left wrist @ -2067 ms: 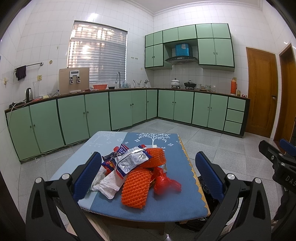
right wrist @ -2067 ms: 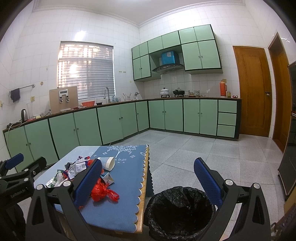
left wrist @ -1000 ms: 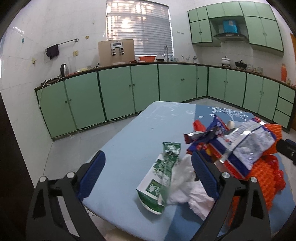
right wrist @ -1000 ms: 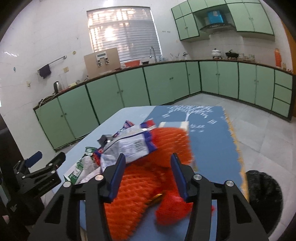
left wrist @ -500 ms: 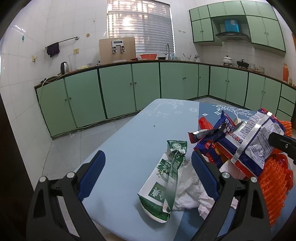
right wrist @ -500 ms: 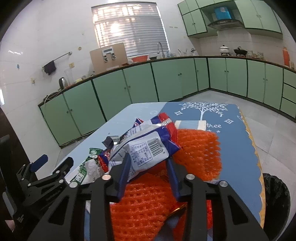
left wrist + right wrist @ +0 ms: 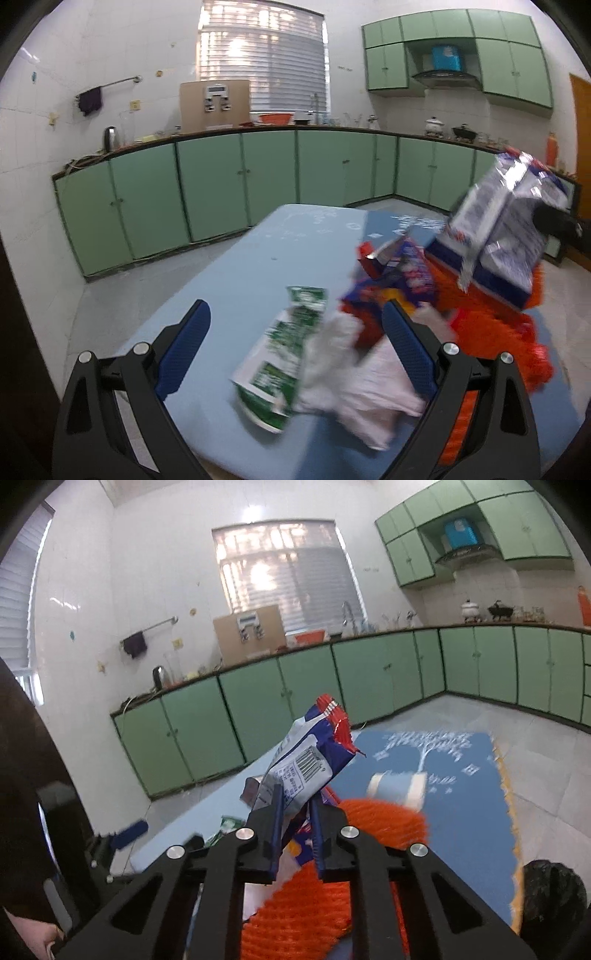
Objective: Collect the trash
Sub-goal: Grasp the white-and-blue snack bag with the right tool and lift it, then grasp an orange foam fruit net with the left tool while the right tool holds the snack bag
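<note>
Lifting now: right tongs [image 7: 295,812] pinching the snack bag [image 7: 306,764], which sat on the pile half a second ago and is now up off it.
Meaning: first piece grabbed, bin [image 7: 554,893] next.
Bag: crinkly foil, blue-white, barcode showing.
Left tongs [image 7: 295,347]: spread wide, hovering over the green carton [image 7: 284,354] on the surface [image 7: 240,280].

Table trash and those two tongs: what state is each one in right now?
Right tongs: shut on the snack bag.
Snack bag: lifted above the pile.
Left tongs: open, holding nothing.
Green carton: flattened, lying on the table.
Orange mesh: lying on the table.
Bin: open, black-lined.
</note>
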### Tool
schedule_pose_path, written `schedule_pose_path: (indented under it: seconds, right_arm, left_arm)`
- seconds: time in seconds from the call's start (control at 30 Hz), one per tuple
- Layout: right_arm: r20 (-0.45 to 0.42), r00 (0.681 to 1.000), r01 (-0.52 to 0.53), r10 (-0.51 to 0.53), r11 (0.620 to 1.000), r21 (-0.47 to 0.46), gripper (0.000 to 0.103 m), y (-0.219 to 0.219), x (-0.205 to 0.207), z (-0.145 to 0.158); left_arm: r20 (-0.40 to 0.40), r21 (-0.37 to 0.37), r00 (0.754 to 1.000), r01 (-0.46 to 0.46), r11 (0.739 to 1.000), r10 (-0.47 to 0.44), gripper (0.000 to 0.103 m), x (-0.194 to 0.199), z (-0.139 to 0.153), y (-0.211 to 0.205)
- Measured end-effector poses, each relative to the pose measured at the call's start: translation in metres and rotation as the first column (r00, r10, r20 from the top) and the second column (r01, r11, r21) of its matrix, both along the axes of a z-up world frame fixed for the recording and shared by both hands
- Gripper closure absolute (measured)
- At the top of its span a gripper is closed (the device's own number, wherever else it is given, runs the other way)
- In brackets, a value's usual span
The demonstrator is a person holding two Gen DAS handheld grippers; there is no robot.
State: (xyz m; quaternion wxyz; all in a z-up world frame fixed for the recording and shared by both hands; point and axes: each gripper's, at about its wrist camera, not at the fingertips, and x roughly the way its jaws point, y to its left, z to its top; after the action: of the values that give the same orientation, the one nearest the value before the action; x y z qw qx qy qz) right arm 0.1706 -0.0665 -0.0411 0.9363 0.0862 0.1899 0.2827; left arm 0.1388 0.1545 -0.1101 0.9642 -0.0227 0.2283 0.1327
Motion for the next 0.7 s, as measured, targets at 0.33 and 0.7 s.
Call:
schedule_pose_path:
  seconds: [0.33, 0.7]
  right_arm:
    - [0.027, 0.995, 0.099, -0.099, 0.995, -0.001, 0.090, -0.060, -0.027, 0.015]
    - [0.023, 0.977, 0.211, -0.212, 0.977, 0.025, 0.090, -0.114, -0.050, 0.012]
  left_arm:
    - [-0.060, -0.065, 0.972, 0.223, 0.973, -0.226, 0.012, -0.003, -0.016, -0.075]
    - [-0.126, -0.049, 0.958, 0.251, 0.967, -0.256, 0.042, 0.006, -0.044, -0.110]
